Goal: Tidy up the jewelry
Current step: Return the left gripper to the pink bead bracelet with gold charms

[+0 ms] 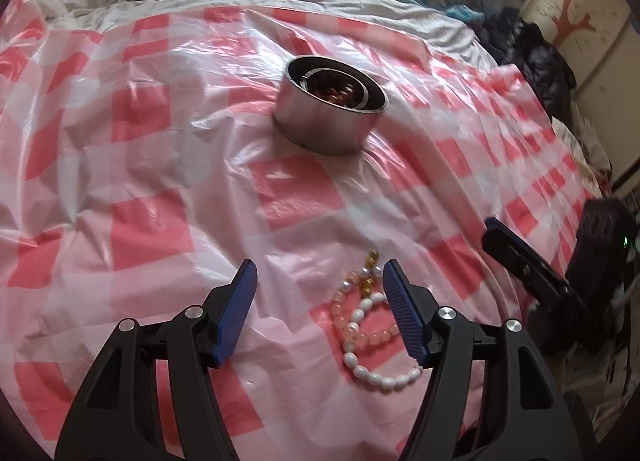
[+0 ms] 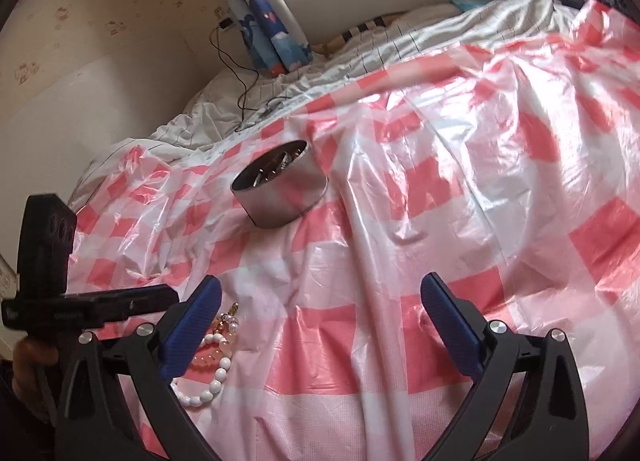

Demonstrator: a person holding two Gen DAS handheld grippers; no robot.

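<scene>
A round metal tin holding jewelry stands on the pink-and-white checked sheet; it also shows in the right wrist view. A white pearl bracelet and a pink bead bracelet with gold charms lie tangled on the sheet. My left gripper is open and empty, its right finger just beside the bracelets. My right gripper is open and empty, with the bracelets beside its left finger.
The right gripper's body shows at the right in the left wrist view; the left gripper's body shows at the left in the right one. White bedding, a cable and dark clothes lie beyond the sheet.
</scene>
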